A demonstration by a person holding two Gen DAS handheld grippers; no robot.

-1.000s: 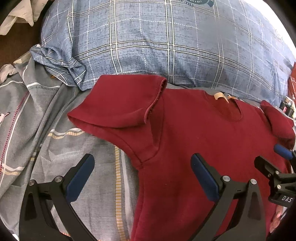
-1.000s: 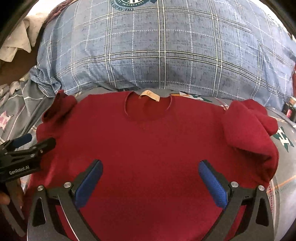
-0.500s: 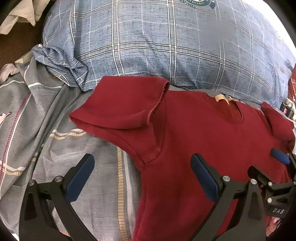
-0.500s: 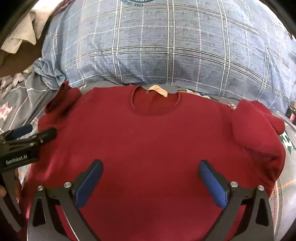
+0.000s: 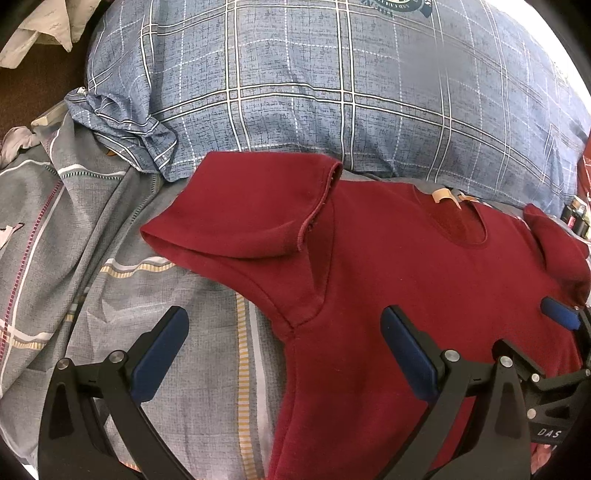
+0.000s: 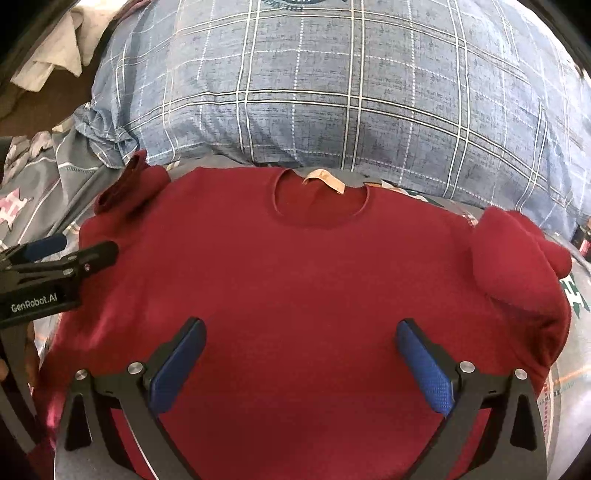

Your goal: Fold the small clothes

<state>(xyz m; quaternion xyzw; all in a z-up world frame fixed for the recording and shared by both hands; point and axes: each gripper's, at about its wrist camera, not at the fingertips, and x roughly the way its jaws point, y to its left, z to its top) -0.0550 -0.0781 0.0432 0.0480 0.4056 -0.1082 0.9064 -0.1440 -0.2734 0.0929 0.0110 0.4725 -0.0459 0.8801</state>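
A small dark red T-shirt lies spread on the bed, collar with a tan label at the far side. It also shows in the left wrist view, its left sleeve stretched out flat. The right sleeve is bunched on the shirt's right shoulder. My left gripper is open and empty, hovering over the left armpit seam. My right gripper is open and empty above the shirt's middle. Each gripper shows at the edge of the other's view.
A big blue plaid pillow lies just behind the shirt. The grey striped bedsheet spreads to the left. White cloth lies at the far left corner. Small dark items sit at the right edge.
Both grippers have drawn back slightly toward the near side, so the shirt sits farther away in the right view. The shirt has not moved. Both stay open.
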